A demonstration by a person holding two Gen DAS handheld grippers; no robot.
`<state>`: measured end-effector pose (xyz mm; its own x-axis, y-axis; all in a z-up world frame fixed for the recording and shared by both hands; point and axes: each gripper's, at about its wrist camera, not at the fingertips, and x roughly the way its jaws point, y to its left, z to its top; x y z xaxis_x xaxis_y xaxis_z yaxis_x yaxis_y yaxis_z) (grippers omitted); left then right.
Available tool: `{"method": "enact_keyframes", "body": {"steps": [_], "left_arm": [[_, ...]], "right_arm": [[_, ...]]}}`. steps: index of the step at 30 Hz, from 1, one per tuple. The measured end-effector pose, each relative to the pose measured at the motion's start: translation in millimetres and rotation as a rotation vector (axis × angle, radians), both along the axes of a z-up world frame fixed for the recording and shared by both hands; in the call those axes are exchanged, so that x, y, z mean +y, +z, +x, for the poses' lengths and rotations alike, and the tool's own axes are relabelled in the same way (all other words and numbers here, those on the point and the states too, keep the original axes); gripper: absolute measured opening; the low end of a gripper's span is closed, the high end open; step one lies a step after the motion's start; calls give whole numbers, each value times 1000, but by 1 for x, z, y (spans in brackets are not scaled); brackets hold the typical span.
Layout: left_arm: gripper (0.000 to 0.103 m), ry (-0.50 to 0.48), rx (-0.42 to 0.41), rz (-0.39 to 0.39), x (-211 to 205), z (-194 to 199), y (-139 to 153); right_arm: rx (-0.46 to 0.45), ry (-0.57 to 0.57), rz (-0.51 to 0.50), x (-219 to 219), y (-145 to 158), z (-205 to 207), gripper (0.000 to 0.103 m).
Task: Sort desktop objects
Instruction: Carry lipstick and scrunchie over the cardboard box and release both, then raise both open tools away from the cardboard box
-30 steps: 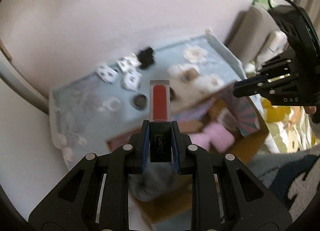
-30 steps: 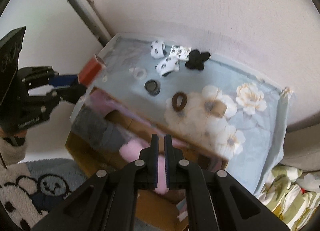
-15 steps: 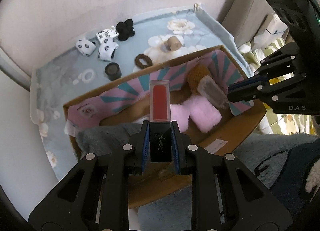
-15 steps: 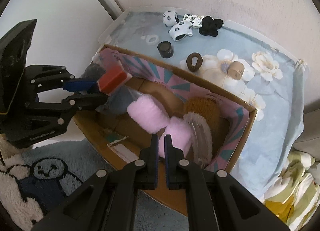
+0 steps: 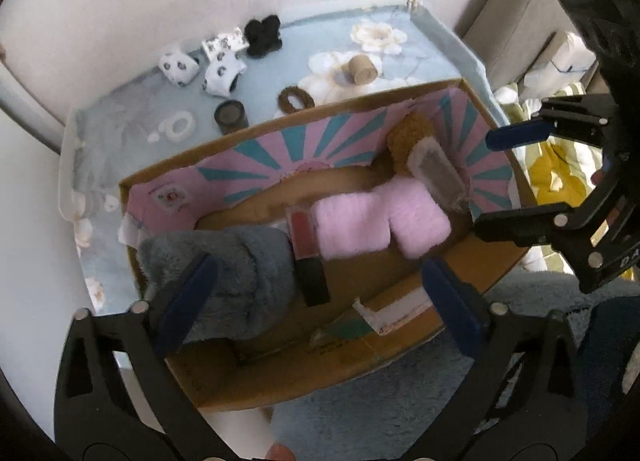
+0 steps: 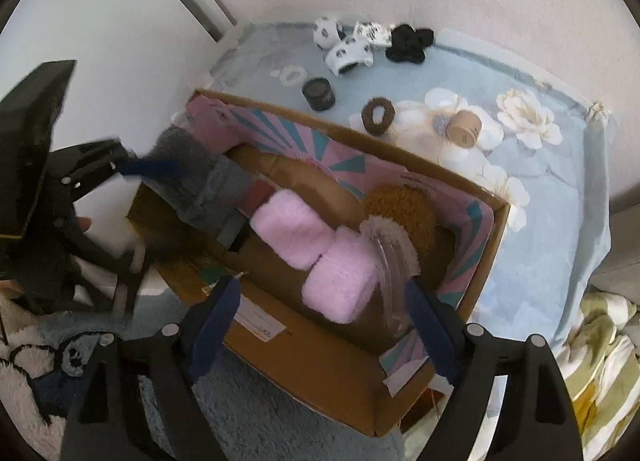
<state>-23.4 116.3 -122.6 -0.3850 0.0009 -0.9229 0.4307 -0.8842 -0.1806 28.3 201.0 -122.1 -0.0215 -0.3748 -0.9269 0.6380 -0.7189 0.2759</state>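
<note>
1. In the cardboard box (image 5: 256,377), between the grey fluffy piece (image 5: 236,261) on the left and the pink fluffy pieces (image 5: 376,225) on the right, lies the lipstick (image 5: 306,245), its red tube toward the far wall and its black cap toward the near one.
2. The left gripper (image 5: 320,297) hangs over the box with its jaws spread wide; they have just been opening, and nothing is between them now, since the lipstick lies loose on the box floor below.
3. The right gripper (image 6: 320,317) hovers over the near right part of the box, above the pink pieces and a grey-brown brush-like thing (image 6: 394,257). Its jaws have also just been opening and stand apart, holding nothing.
4. The step in hand looks like the drop-off of the lipstick into the box; judged from how it lies, that step is done.
5. On the worktop (image 5: 436,49) beyond the box, covered by a blue flowered cloth, more things wait: a black round pot (image 5: 230,115), a brown hair ring (image 5: 294,99), a tan roll (image 5: 362,69), a white ring (image 5: 180,125), three black-and-white spotted pieces (image 5: 218,65) and a black scrunchie (image 5: 262,35).
6. The next move probably calls for lifting a gripper clear of the box's far wall and reaching to one of these; the pot and the hair ring lie nearest.
</note>
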Motion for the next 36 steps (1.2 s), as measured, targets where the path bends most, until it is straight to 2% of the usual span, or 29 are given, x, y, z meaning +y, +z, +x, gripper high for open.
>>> {"method": "enact_keyframes", "body": {"steps": [10,16,22,26,32,36], "left_arm": [[103,17,15,-26,-5,0,10],[103,77,42,-85,-19,8,25],[103,159,101,-40,-48,20,36],[103,206,126,-20,-64,26,40],[103,290,140,-44,-97,33,46],[102,333,168,-48,-129,31,53]], "right_arm": [[9,-30,4,9,2,-4,82],[13,-40,17,11,8,-8,82],[42,-70,5,12,21,-16,82],[103,-90,5,9,33,-21,82],[91,-132,-18,3,35,-40,82],[127,-148,0,-7,37,-56,82]]}}
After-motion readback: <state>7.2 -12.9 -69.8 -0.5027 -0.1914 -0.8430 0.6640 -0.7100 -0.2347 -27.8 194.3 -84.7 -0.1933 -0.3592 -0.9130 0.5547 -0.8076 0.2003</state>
